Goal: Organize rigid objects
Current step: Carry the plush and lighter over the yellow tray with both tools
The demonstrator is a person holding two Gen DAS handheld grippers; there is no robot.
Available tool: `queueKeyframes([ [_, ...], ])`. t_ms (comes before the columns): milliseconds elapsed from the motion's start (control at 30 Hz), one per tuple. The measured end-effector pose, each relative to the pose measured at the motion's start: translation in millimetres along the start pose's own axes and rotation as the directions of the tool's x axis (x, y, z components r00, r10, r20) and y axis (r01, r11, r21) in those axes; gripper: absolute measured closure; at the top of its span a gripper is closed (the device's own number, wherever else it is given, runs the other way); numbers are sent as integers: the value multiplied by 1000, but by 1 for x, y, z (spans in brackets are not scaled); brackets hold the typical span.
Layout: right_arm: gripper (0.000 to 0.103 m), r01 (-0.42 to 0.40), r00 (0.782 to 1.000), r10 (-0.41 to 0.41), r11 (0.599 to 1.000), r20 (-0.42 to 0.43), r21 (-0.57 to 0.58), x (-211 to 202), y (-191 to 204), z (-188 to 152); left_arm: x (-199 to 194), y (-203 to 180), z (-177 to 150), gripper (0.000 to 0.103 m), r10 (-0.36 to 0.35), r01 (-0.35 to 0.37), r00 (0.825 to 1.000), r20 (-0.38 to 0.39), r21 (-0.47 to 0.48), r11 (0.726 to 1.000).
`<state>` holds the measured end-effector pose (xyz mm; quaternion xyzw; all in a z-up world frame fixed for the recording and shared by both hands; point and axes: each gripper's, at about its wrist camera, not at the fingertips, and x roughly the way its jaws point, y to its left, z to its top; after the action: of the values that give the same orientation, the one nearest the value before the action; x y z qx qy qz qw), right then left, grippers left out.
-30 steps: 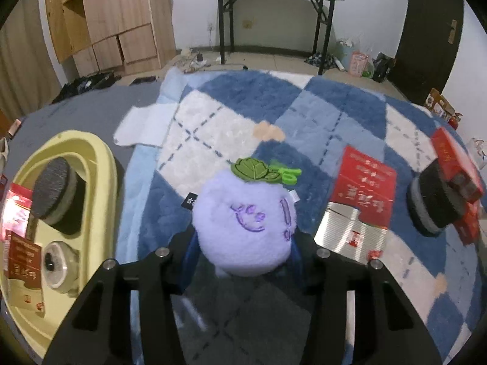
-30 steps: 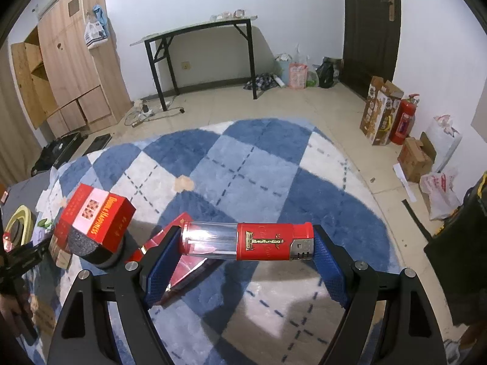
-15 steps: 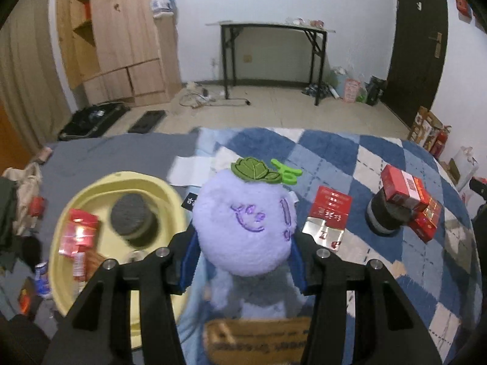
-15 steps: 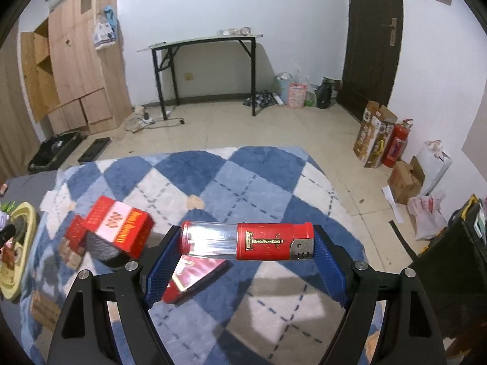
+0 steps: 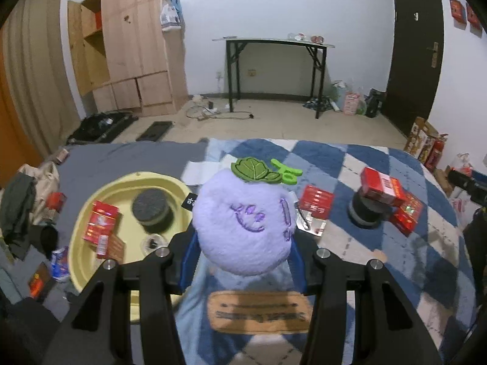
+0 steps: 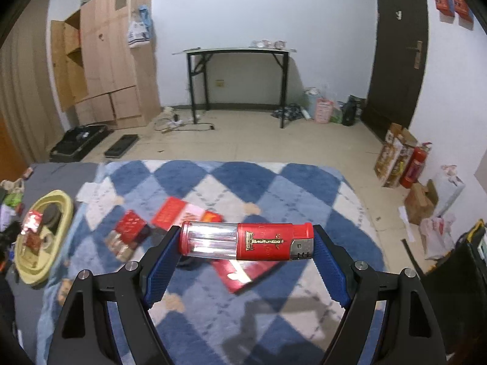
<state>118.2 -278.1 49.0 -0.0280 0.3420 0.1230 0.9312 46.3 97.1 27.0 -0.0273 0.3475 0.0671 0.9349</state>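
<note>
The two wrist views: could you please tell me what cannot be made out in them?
- Left wrist view: the purple plush toy in the left hand-held gripper hides the rug behind it.
- Left wrist view: the small round thing in the yellow tray is too small to identify.
- Right wrist view: the red packets on the rug are blurred, and the lighter in the right hand-held gripper covers part of them.

Ahead-left of the left gripper (image 5: pixel 243 261), the yellow tray (image 5: pixel 76 243) is lying crowded; ahead-right, red boxes (image 5: pixel 316 202) are dotting the rug (image 5: pixel 380 158).
</note>
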Motion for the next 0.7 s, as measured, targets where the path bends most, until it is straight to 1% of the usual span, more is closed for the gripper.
queueKeyframes([
  [133,21,-27,1000,26,999,-12,-17,-2,6,-3,6,-2,-1,51,-27,27,1000,-11,-37,999],
  [200,21,-45,999,45,999,16,-22,-6,9,-2,7,-3,0,51,-53,51,998,-22,-85,995],
  [233,21,-40,999,40,999,22,-33,-7,11,-1,5,-3,0,51,-64,62,998,-13,-103,993],
  [300,21,-56,998,57,998,31,-37,-11,15,1,0,-5,1,51,-68,69,998,13,-107,992],
  [400,21,-76,996,77,996,43,-41,-15,20,2,1,-7,4,51,-78,80,997,24,-99,992],
  [467,21,-76,996,78,996,48,-49,-17,24,0,2,-6,5,51,-75,77,997,25,-98,992],
  [567,21,-90,995,92,995,43,-54,-16,27,-3,5,-6,6,51,-64,64,998,6,-94,994],
  [633,21,-109,993,111,992,31,-57,-12,30,-5,6,-6,9,51,-37,36,999,-9,-76,996],
  [700,21,-139,990,140,988,15,-63,-9,33,-9,4,-3,12,51,-17,17,1000,-1,-65,998],
])
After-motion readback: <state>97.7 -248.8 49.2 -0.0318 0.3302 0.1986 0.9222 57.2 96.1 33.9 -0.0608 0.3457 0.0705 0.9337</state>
